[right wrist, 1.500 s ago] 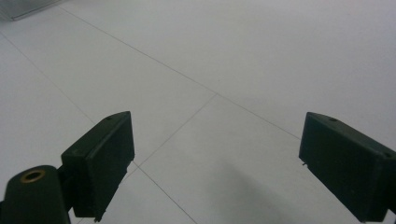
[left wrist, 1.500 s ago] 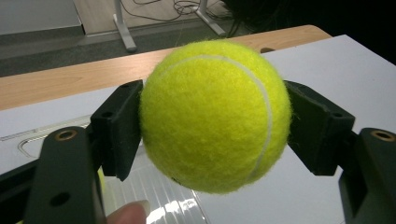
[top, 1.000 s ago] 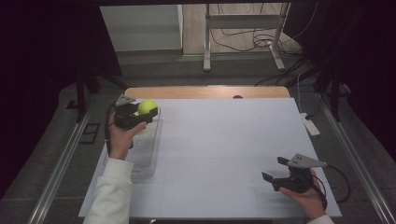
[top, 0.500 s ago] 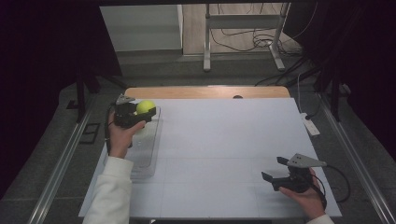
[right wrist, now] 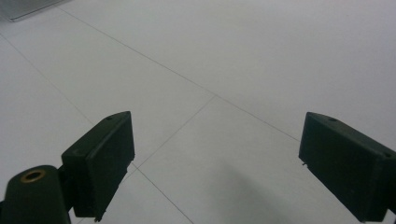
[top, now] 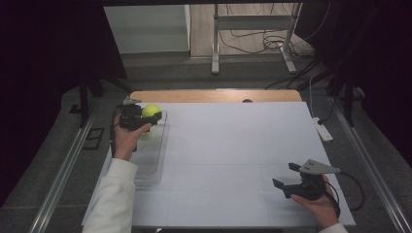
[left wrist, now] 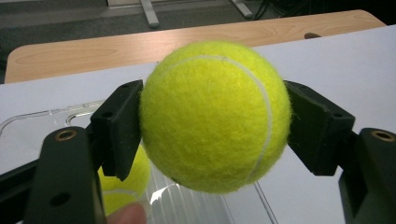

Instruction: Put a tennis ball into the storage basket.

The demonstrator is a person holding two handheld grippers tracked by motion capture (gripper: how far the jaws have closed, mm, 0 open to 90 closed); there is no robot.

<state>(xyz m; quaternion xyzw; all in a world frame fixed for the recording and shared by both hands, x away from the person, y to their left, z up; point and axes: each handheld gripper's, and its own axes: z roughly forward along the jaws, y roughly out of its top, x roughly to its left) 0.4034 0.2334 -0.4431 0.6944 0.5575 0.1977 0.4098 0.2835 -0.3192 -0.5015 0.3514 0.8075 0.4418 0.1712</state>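
Note:
A yellow tennis ball [top: 151, 111] hangs over the far end of a clear plastic tray [top: 148, 162] at the table's left side. My left gripper [top: 149, 115] is shut on it. In the left gripper view the ball [left wrist: 212, 116] sits squeezed between both black pads [left wrist: 116, 128], and a second tennis ball [left wrist: 125, 183] lies below it in the tray [left wrist: 42, 128]. My right gripper [top: 283, 174] rests near the front right of the white table, open. In the right gripper view its jaws [right wrist: 215, 163] stand wide apart with nothing between them.
The white sheet [top: 233, 145] covers most of the table, and a strip of bare wood [top: 214, 95] shows along the far edge. A small white device [top: 322, 131] lies at the right edge. A metal stand [top: 252, 43] is on the floor beyond.

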